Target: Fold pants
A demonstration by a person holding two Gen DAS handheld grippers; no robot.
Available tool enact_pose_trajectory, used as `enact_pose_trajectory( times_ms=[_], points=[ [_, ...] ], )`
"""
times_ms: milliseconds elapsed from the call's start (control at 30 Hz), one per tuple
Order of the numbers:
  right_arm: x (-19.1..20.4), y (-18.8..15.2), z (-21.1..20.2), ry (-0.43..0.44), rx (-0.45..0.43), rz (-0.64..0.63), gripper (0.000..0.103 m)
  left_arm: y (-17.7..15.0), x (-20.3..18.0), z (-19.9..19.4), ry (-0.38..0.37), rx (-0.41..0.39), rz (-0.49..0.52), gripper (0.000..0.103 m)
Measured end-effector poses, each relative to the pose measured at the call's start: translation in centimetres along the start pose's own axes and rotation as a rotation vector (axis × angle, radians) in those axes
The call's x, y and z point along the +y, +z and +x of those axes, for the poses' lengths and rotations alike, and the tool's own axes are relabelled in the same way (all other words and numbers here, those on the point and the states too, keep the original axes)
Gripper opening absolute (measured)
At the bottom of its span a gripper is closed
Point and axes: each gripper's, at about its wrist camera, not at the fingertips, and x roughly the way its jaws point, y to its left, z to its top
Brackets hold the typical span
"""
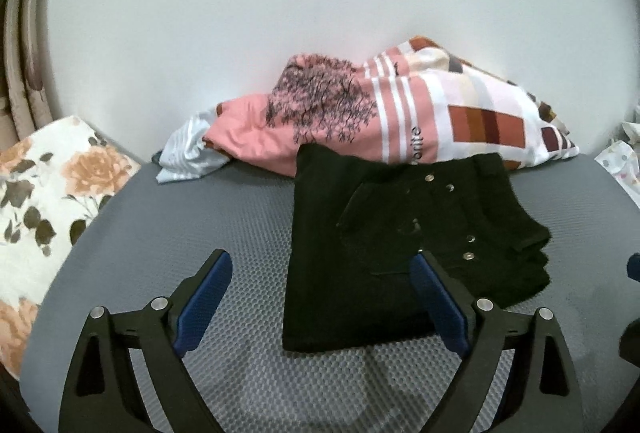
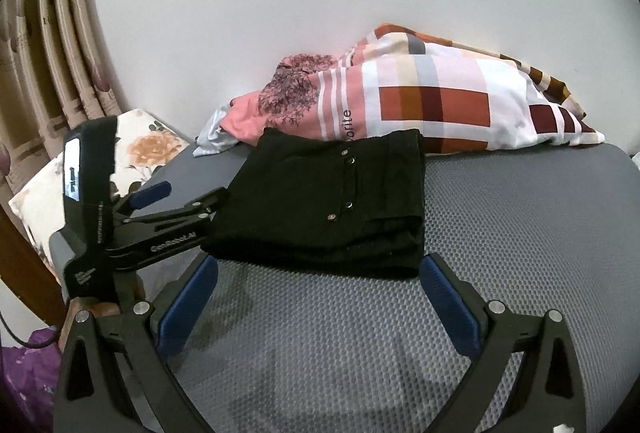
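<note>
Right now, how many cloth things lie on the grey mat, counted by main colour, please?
Black: 1, the folded pants
Pink with checks: 1, the patterned pillow
Pink with tree print: 1, the crumpled garment
Pale blue-white: 1, the crumpled cloth
Total: 4 on the grey mat

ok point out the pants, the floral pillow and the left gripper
pants (image 1: 360, 233), left wrist view, middle of the folded black cloth
floral pillow (image 1: 52, 185), left wrist view, its flowered top
left gripper (image 2: 176, 195), right wrist view, between its fingertips
</note>
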Motion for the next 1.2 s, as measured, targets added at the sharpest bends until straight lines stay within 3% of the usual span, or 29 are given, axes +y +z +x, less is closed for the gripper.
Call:
enact_pose_trajectory(
  times_ms=[200,300,500,667,1000,1200],
  points=[
    [0.5,-0.4,-1.5,0.008,-0.018,-0.003,0.101,0.3,-0.6,-3.2,0.005,-0.054,0.015,0.095],
    [0.5,-0.5,-2.4,0.006,-0.023,-0.006,0.101,0.6,-0.7,-5.4,0.028,-0.096,0.014,0.101],
    [0.3,-0.5,-4.7,0.008,-0.053,0.003,0.101,2.1,-1.5,-11.8,0.107,-0.255,0.044,0.103],
    [0.3,-0.2,-6.5,0.012,-0.086,0.003,0.101,4.3,-1.6,-16.4,-0.009,-0.304,0.031,0.103],
    [0.1,0.0,-9.2,0.002,-0.129,-0.001,0.101,6.2,-2.1,-17.1,-0.155,-0.209,0.006,0.103],
    [-0.1,-0.4,-9.3,-0.001,-0.119,0.002,0.101,4.5,-2.8,-16.1,-0.047,-0.207,-0.005,0.103]
  ],
)
